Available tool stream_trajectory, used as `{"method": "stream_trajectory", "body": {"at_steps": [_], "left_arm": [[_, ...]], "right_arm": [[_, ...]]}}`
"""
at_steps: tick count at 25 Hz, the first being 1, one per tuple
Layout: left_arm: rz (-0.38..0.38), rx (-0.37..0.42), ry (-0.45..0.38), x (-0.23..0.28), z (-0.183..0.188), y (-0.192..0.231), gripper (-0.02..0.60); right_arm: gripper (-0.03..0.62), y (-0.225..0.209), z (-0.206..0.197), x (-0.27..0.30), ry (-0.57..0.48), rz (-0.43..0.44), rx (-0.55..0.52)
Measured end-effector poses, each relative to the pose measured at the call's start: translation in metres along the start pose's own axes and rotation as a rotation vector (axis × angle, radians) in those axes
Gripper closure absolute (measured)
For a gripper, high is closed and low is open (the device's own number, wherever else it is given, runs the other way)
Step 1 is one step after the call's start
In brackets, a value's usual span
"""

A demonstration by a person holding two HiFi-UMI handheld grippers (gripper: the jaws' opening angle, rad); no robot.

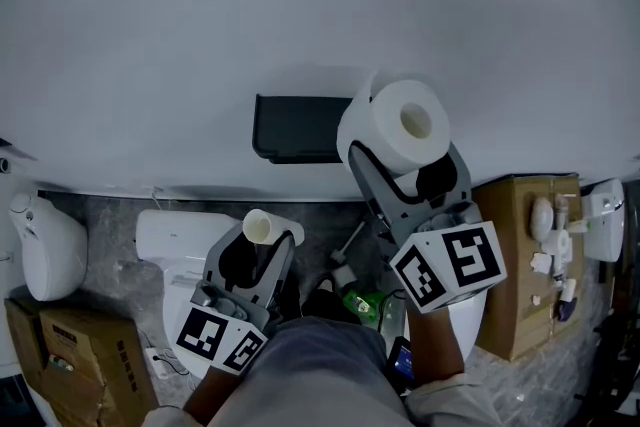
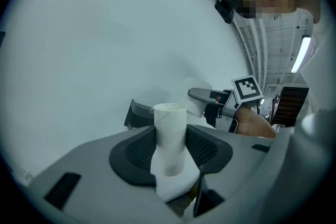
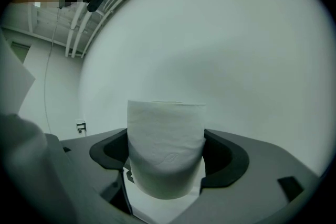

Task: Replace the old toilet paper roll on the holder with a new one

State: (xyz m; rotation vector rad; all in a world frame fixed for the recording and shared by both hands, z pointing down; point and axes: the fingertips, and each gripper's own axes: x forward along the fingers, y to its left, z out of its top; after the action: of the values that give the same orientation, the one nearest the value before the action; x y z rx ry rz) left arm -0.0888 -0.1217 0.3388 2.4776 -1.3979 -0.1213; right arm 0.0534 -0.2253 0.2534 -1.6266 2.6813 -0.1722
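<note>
Black holder [image 1: 295, 127] just beside new roll [image 1: 400, 130]

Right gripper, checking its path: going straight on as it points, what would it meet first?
Probably the bare wall; the right gripper holds the full roll right of the black holder.

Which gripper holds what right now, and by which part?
Left gripper clamps the empty cardboard tube across its side wall. Right gripper clamps the full toilet paper roll across its curved outer surface.

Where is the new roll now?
In the head view, the new roll sits right of centre, clamped in the right tool, just right of the holder on the wall.
</note>
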Motion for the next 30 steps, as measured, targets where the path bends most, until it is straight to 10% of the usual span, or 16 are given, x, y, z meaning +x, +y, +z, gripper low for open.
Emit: {"method": "stream_trajectory", "body": {"at_steps": [30], "left_arm": [[-0.095, 0.033, 0.076, 0.013, -0.016, -0.038, 0.403]], "right_arm": [[0.194, -0.065, -0.087, -0.039, -0.011, -0.1, 0.517]]}}
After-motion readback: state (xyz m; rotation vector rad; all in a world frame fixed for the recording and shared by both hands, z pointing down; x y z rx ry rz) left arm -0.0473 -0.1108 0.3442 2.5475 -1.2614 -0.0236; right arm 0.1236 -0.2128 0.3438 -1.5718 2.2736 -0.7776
